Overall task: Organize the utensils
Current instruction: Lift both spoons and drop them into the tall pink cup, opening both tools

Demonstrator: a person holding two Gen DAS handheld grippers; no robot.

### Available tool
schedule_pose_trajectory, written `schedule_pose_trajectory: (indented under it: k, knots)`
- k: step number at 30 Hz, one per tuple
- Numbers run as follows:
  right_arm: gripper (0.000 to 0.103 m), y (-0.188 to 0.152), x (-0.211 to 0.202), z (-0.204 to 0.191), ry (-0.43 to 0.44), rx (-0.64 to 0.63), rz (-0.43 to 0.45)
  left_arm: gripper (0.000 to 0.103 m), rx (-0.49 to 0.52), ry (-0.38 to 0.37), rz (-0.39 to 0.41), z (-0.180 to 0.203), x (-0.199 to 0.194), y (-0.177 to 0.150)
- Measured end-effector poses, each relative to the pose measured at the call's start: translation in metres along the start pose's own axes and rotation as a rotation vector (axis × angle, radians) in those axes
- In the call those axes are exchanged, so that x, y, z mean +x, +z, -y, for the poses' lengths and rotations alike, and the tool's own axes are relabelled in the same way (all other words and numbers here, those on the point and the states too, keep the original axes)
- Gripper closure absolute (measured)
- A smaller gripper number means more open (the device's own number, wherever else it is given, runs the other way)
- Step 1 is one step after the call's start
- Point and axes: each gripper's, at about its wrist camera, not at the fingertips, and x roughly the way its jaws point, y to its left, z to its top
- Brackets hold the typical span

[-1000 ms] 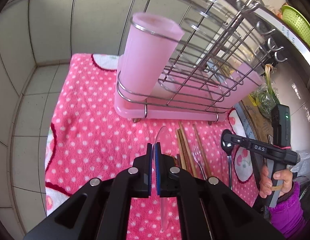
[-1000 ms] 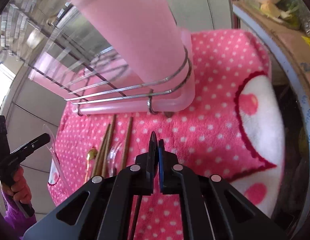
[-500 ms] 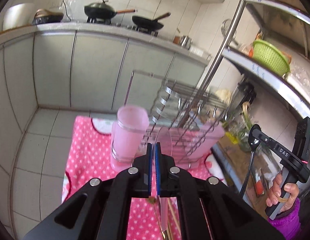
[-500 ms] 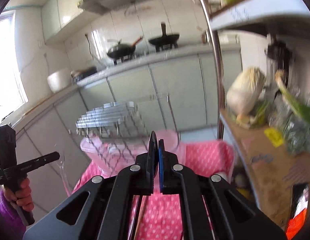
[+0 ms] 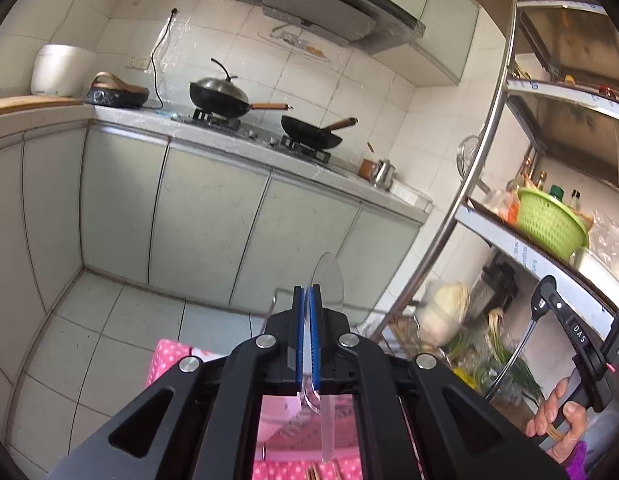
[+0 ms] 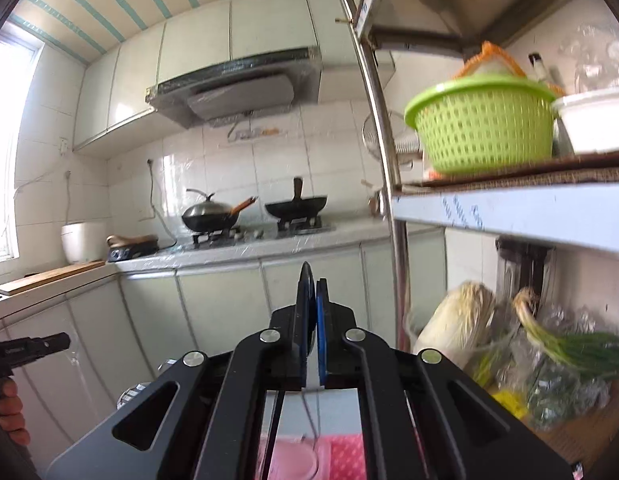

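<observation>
My left gripper (image 5: 307, 292) is shut on a clear plastic spoon (image 5: 328, 280); its bowl stands above the blue pads and its handle hangs down below them. My right gripper (image 6: 312, 284) is shut on a dark spoon (image 6: 304, 292), seen edge-on between the pads. In the left wrist view the right gripper (image 5: 543, 300) is at the far right, held by a hand (image 5: 565, 424), with the dark spoon's handle (image 5: 513, 356) slanting down. Both grippers are raised high above the pink dotted cloth (image 5: 165, 360). The pink rack (image 5: 293, 420) shows only in part beneath the left gripper.
A kitchen counter (image 5: 269, 152) with two woks (image 5: 219, 98) on a stove runs across the back. A steel shelf unit (image 6: 509, 208) stands at right with a green basket (image 6: 481, 128), a cabbage (image 6: 457, 320) and green onions (image 6: 569, 344). Chopstick tips (image 5: 313, 474) lie at the bottom edge.
Both grippers rose and tipped upward, from looking down at the cloth and rack to looking across the kitchen. Each kept its spoon.
</observation>
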Motion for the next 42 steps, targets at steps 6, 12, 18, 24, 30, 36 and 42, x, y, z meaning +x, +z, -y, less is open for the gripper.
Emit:
schedule_pose_trajectory:
  k: [6, 12, 18, 24, 30, 36, 42]
  knots:
    - [0.099, -0.006, 0.029, -0.011, -0.035, -0.078, 0.061, 0.101, 0.061, 0.057, 0.107, 0.003, 0.019, 0.010]
    - [0.099, -0.042, 0.058, -0.014, -0.036, -0.105, -0.014, 0.101, 0.135, 0.089, 0.129, 0.000, 0.043, -0.013]
    - [0.099, -0.073, 0.072, -0.005, -0.015, -0.074, -0.135, 0.101, 0.181, 0.100, 0.051, -0.006, 0.064, -0.048]
    - [0.099, -0.095, 0.078, 0.006, 0.026, -0.003, -0.272, 0.101, 0.204, 0.089, -0.032, -0.008, 0.073, -0.072]
    - [0.099, -0.107, 0.083, 0.008, 0.064, 0.043, -0.374, 0.101, 0.187, 0.106, -0.118, -0.014, 0.087, -0.087]
    - [0.097, -0.100, 0.083, 0.005, 0.068, 0.053, -0.415, 0.099, 0.115, 0.113, -0.193, -0.025, 0.100, -0.091]
    - [0.081, -0.101, 0.090, 0.011, 0.110, 0.101, -0.494, 0.092, 0.044, 0.106, -0.216, -0.033, 0.099, -0.087]
